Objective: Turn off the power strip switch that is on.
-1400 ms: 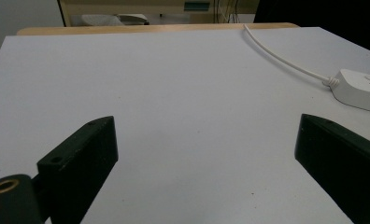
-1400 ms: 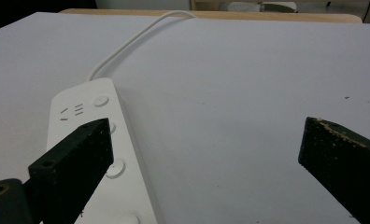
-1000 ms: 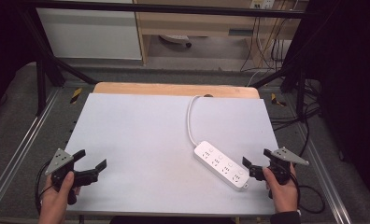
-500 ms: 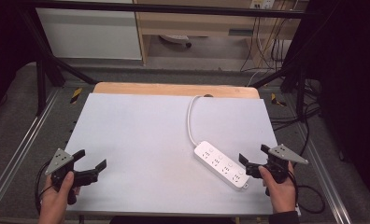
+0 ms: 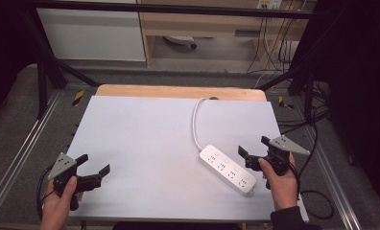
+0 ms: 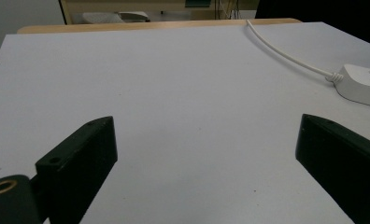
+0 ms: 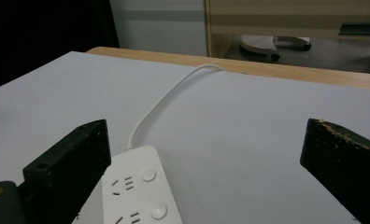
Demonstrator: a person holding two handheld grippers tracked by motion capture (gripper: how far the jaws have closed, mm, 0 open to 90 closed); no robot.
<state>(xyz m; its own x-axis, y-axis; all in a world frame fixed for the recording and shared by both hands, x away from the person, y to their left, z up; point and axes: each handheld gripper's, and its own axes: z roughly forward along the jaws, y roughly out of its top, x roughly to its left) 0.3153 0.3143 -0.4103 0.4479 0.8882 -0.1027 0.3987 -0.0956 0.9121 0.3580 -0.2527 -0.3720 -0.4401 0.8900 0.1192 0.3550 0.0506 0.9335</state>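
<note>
While the white power strip [image 5: 227,169] lies flat on the right half of the white table [image 5: 145,143], its long axis runs on a diagonal, from a far-left end to a near-right end close to the table's near right corner. Its sockets and buttons face up. From the far-left end its white cord [image 5: 195,122] curves toward the far edge and drops out of sight at the wooden strip [image 5: 178,91] there. The right gripper [image 5: 255,148] hovers just right of the power strip's near half, jaws spread wide apart and gripping nothing; in the right gripper view the strip's far end sits beside the left jaw. The left gripper [image 5: 93,164] is at the near left corner, well apart from the strip, jaws likewise wide apart over bare table.
</note>
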